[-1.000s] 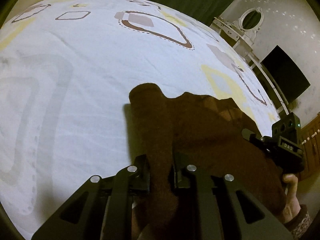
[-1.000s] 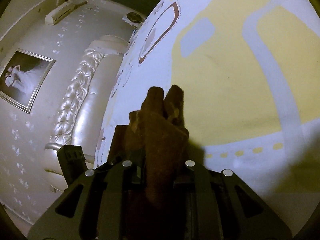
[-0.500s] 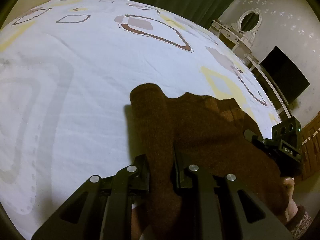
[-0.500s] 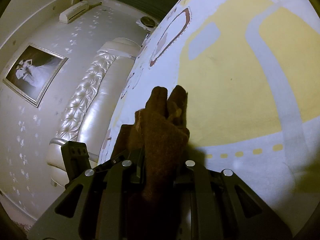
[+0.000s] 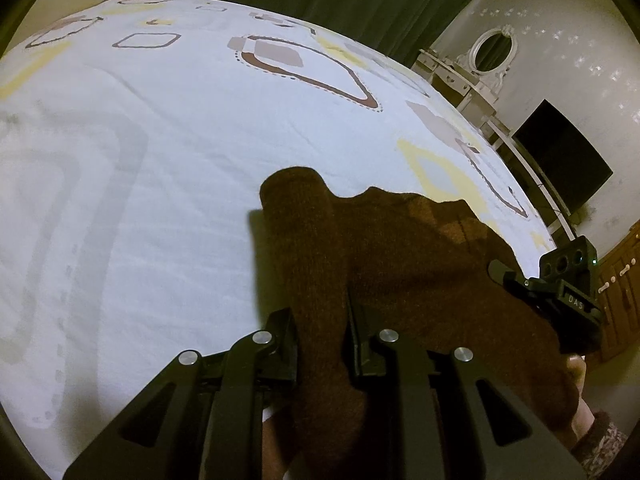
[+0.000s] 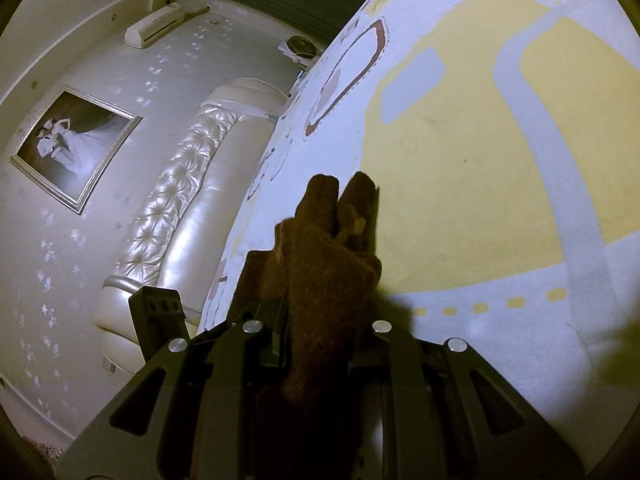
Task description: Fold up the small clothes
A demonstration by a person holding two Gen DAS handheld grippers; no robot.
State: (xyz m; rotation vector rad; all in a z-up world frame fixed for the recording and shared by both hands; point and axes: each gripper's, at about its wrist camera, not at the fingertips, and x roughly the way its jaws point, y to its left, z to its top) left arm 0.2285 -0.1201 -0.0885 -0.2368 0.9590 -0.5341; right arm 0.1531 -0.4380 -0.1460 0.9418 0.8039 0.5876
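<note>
Little is shifting: I'm keeping both the left tongs [image 5: 320, 316] and right tongs [image 6: 320, 320] clamped on the brown garment [image 5: 400, 260], carrying it slightly forward above the bed [image 5: 160, 160], lining up the fold.

garment [image 5: 400, 264] on bed [image 5: 160, 160] | between left tongs [image 5: 320, 344] | headboard [image 6: 172, 216] behind
</note>
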